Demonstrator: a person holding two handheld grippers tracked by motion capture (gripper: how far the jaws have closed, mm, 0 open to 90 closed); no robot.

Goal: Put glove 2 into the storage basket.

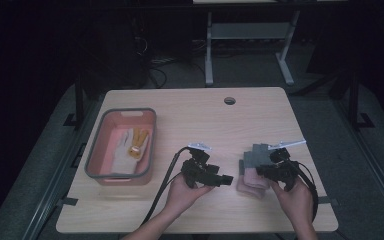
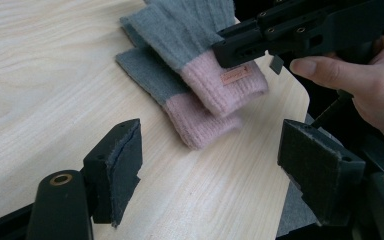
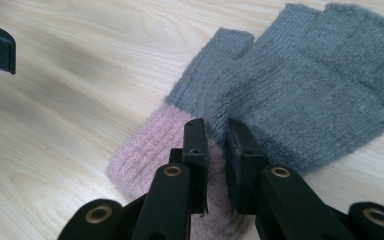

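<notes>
Gloves [image 1: 254, 170], a grey-and-pink knitted pair stacked one on the other, are lying near the right front corner of the wooden table [image 1: 200, 120], and the right gripper [image 3: 216, 137] is working at them. In the right gripper view its jaws are standing nearly together, pinching up a small ridge of the top glove's knit just where the pink cuff meets the grey hand (the fabric is showing in the narrow slit between the pads). From above, that right gripper [image 1: 263, 171] is sitting over the pair, with the person's right hand [image 1: 296, 197] wrapped around its body and a cable looping off toward the table edge.

Beside it, the left gripper [image 2: 210, 160] is hovering with its jaws spread wide and nothing between them but bare tabletop; the gloves [image 2: 195, 75] are lying just beyond its pads, apart from them, a small tan label showing on the upper pink cuff. In the high view the left gripper [image 1: 226, 180] is pointing toward the gloves, held by the left hand [image 1: 182, 195].

Farther left, well apart from both grippers, a grey-rimmed pink bin [image 1: 122, 176] is standing on the table, holding a white-and-yellow glove [image 1: 130, 145].
</notes>
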